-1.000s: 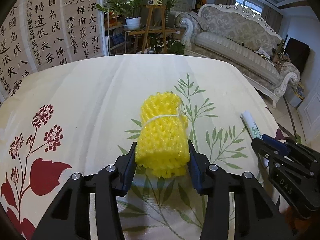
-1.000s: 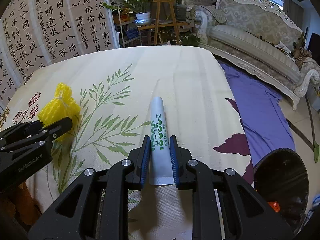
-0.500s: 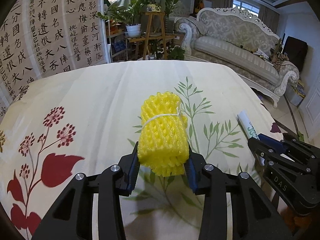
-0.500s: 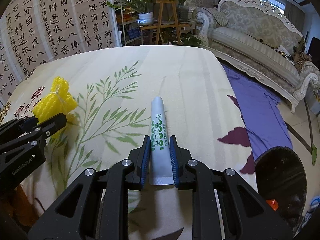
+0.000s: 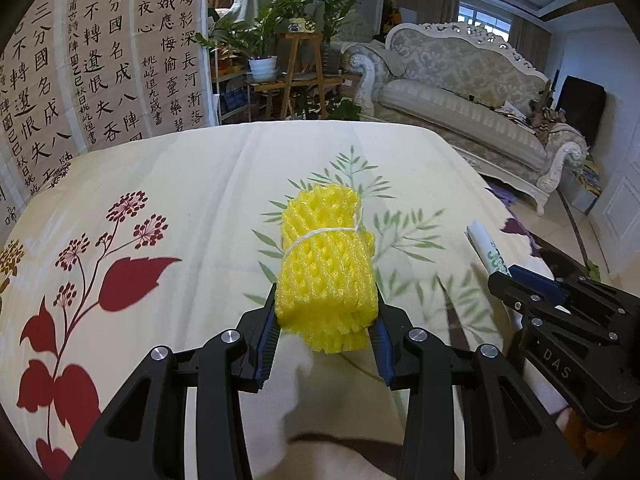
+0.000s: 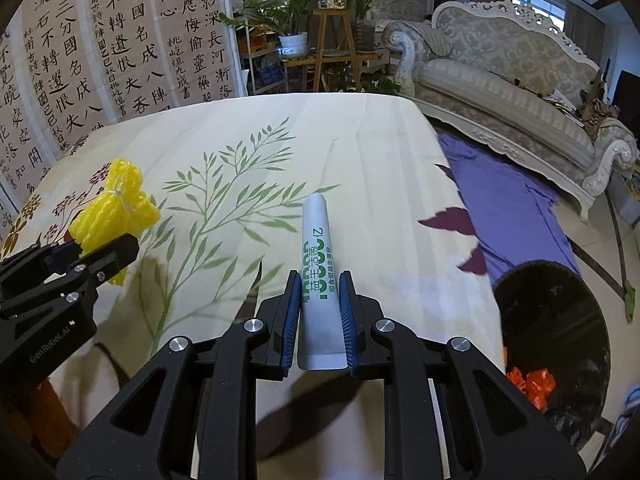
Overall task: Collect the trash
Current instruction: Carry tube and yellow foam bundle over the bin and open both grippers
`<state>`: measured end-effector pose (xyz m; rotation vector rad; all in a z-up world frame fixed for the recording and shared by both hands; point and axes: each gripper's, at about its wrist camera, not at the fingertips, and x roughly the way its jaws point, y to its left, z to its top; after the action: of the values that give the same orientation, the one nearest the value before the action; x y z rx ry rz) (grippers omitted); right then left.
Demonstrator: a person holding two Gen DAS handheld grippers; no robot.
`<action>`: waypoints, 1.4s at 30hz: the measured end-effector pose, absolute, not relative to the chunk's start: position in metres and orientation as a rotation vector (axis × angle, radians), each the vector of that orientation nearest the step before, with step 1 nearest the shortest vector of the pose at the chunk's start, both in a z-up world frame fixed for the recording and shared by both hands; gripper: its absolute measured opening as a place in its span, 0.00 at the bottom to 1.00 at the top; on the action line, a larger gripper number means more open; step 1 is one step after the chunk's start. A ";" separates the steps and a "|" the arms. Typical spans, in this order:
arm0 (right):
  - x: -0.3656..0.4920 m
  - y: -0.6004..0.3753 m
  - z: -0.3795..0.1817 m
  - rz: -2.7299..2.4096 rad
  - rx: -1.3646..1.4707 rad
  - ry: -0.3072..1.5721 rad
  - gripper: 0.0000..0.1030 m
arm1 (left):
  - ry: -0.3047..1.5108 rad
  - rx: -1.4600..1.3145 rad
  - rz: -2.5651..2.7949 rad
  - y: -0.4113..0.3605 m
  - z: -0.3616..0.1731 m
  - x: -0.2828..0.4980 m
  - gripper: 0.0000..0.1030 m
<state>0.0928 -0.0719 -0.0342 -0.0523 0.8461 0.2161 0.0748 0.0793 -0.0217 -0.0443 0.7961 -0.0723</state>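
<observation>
Low in the middle of each wrist view, my jaws angle down over the flowered tablecloth [image 5: 192, 184]. My left gripper [image 5: 326, 322] is clamped on a yellow foam net bundle [image 5: 326, 264], spongy, tied with white string. My right gripper [image 6: 320, 312] is pinched nearly closed on a smooth white tube [image 6: 318, 256] with green printed characters. Lower right sits a black bin [image 6: 556, 320] holding orange scraps.

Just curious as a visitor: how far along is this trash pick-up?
Orange scraps already lie in the black round bin. The left gripper grips a yellow foam net bundle; the right gripper a white tube with green print. Both must reach the bin.
</observation>
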 end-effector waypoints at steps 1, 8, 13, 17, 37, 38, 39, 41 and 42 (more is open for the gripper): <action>0.090 -0.073 -0.033 0.214 -0.050 0.843 0.19 | 0.793 -0.043 -0.076 0.078 -0.021 0.072 0.39; 0.060 -0.099 -0.022 0.180 -0.025 0.806 0.19 | 0.762 -0.025 -0.121 0.056 -0.013 0.053 0.39; 0.046 -0.124 -0.018 0.133 -0.001 0.789 0.19 | 0.743 -0.014 -0.166 0.034 -0.010 0.044 0.39; 0.037 -0.146 -0.016 0.082 0.022 0.781 0.19 | 0.737 0.006 -0.217 0.012 -0.010 0.039 0.39; 0.015 -0.264 -0.038 -0.184 0.143 0.775 0.19 | 0.726 0.136 -0.456 -0.117 -0.019 0.051 0.39; 0.015 -0.267 -0.039 -0.188 0.146 0.776 0.19 | 0.727 0.140 -0.460 -0.121 -0.020 0.052 0.40; 0.016 -0.271 -0.040 -0.195 0.151 0.775 0.19 | 0.728 0.145 -0.466 -0.126 -0.021 0.054 0.40; 0.017 -0.276 -0.042 -0.204 0.160 0.775 0.19 | 0.728 0.155 -0.473 -0.134 -0.022 0.055 0.40; 0.018 -0.278 -0.042 -0.206 0.165 0.773 0.19 | 0.728 0.159 -0.475 -0.136 -0.023 0.056 0.40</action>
<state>0.0176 -0.2783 -0.0422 0.1648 0.7732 -0.2065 0.0562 -0.1361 -0.0233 0.1590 0.7281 -0.4749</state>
